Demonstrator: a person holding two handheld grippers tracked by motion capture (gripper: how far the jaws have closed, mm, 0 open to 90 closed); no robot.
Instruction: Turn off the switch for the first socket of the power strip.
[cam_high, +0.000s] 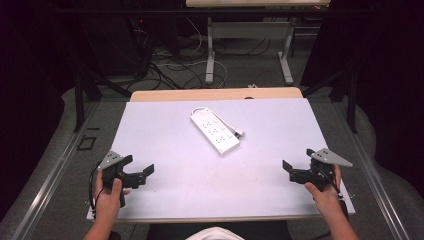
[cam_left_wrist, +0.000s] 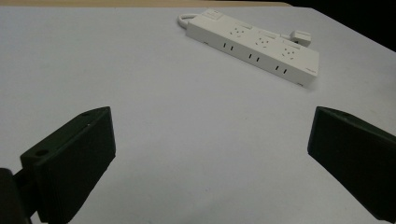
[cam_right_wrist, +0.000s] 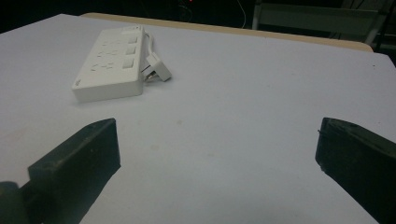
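Jaws of your left gripper and right gripper stand spread, empty, at the near corners. White plastic power strip lies mid-table, well apart. Approach across its narrow width, avoiding the white plug beside it.

White power strip sits on a pale lilac-white table cover, its cord and plug white too, small dark socket slots dotting its face. A tan wooden table edge peeks out beyond the cover. Both grippers are black, left gripper and right gripper, each topped by a grey plate. Grey floor, black surroundings.
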